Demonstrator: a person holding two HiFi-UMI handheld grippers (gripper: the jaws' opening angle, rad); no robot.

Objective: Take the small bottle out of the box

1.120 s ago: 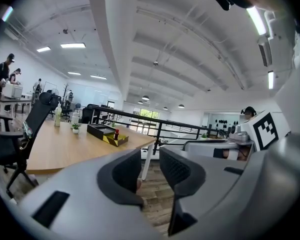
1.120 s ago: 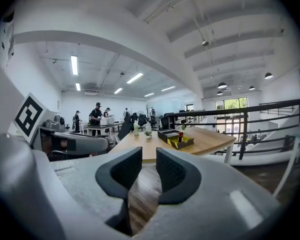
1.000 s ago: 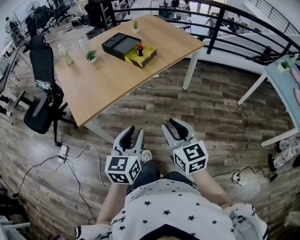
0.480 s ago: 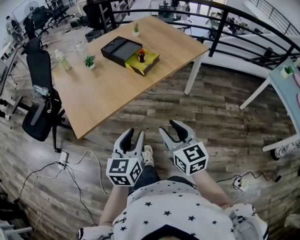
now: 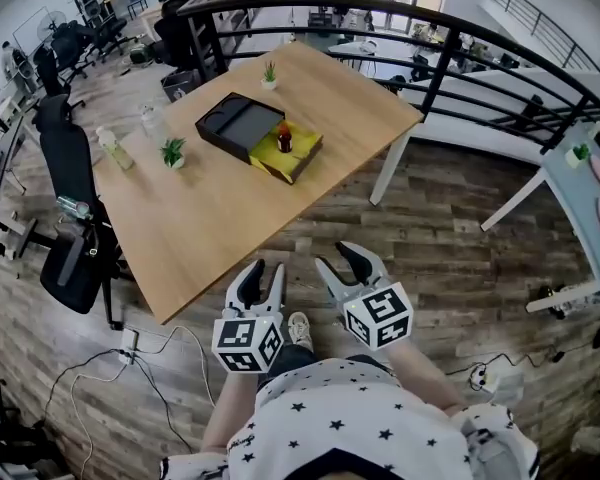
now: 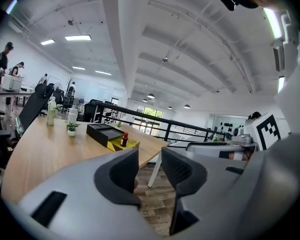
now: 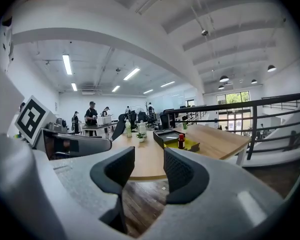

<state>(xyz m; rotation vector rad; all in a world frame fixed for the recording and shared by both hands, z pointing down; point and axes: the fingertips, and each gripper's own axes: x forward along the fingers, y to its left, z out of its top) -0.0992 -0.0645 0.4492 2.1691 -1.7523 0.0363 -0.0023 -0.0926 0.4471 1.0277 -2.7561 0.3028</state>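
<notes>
A small dark bottle with a red cap [image 5: 284, 140] stands upright in the yellow tray of a box [image 5: 286, 154], next to the box's black lid [image 5: 238, 124], on a wooden table [image 5: 220, 198]. It also shows as the bottle [image 6: 124, 139] in the left gripper view and the bottle [image 7: 181, 141] in the right gripper view. My left gripper [image 5: 263, 277] and right gripper [image 5: 340, 265] hover over the floor, well short of the table's near edge. Both are open with nothing between the jaws.
On the table stand two small potted plants [image 5: 172, 152] [image 5: 269, 71] and two bottles [image 5: 111, 148] at its left side. A black office chair [image 5: 68, 218] stands left of the table. A black railing [image 5: 460, 58] runs behind. Cables [image 5: 150, 348] lie on the wood floor.
The table and box have drawn slightly nearer and lower in the head view. Both grippers stay together in front of me; their jaws stand a little wider.
</notes>
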